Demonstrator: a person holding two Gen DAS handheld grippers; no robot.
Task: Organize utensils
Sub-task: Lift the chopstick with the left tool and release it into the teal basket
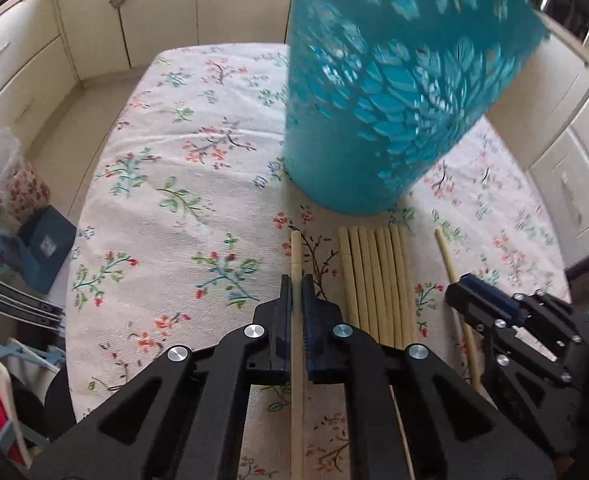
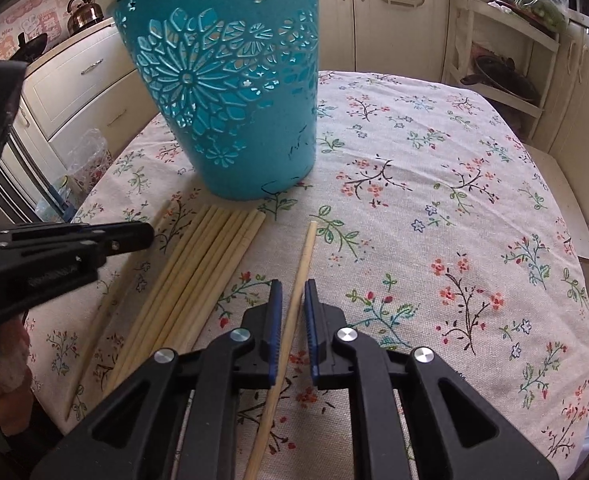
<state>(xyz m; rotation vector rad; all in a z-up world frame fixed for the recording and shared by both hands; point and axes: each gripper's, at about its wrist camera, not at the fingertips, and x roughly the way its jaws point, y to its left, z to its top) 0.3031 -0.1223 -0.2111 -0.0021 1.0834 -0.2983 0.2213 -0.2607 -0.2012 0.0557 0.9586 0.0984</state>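
A tall teal cut-out holder stands on the floral tablecloth. In front of it lies a bundle of several pale wooden chopsticks. My left gripper is shut on a single chopstick left of the bundle. My right gripper straddles another single chopstick right of the bundle. Its jaws are narrow, with slim gaps beside the stick, which lies on the cloth.
Cream cabinets ring the table. A kettle sits on the counter at the back left, and a shelf rack stands at the back right. A plastic bag and a blue box are off the table's left edge. A hand holds the left gripper.
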